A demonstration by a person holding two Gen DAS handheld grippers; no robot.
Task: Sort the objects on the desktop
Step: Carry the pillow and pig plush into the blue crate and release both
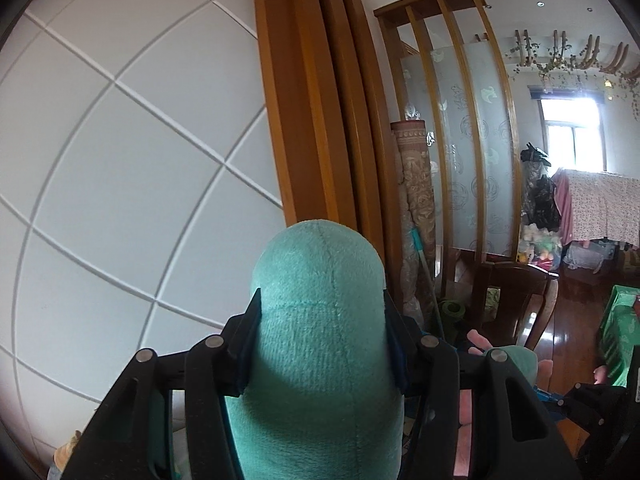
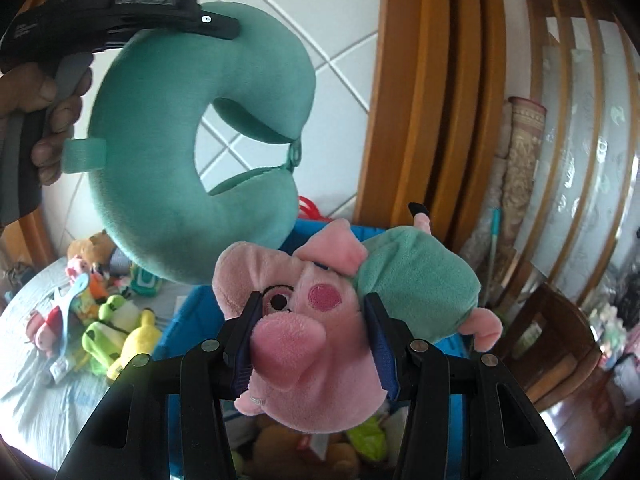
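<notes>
gripping a teal neck pillow (image 1: 320, 320), the left gripper (image 1: 322, 344) has its two fingers pressed into the plush from either side; pillow bulges between the pads and fills the lower middle of the left wrist view. in the right wrist view the same pillow (image 2: 160, 152) shows as a u-shaped ring held up in the air at upper left, its two ends joined by a small clasp, a loop tab on its outer edge. the left gripper (image 2: 120, 12) clamps its top edge, with a bare hand (image 2: 48, 112) on the handle.

right gripper (image 2: 314, 344) is closed on a pink pig plush (image 2: 296, 320), fingers squeezing the head on both sides. pig hangs upside down, snout toward the camera, green-clad body pointing away and up to the right.

below the pig: a blue bin (image 2: 192, 312) with more soft toys inside, seen between the fingers. left of the bin, a light cloth-covered surface (image 2: 40, 392) carries scattered toys, among them a yellow-green frog plush (image 2: 120, 328).

background: white panelled wall (image 1: 120, 160), wooden frame (image 1: 312, 100), frosted glass screen (image 1: 464, 140), rolled rug (image 1: 416, 208) leaning upright beside it.
</notes>
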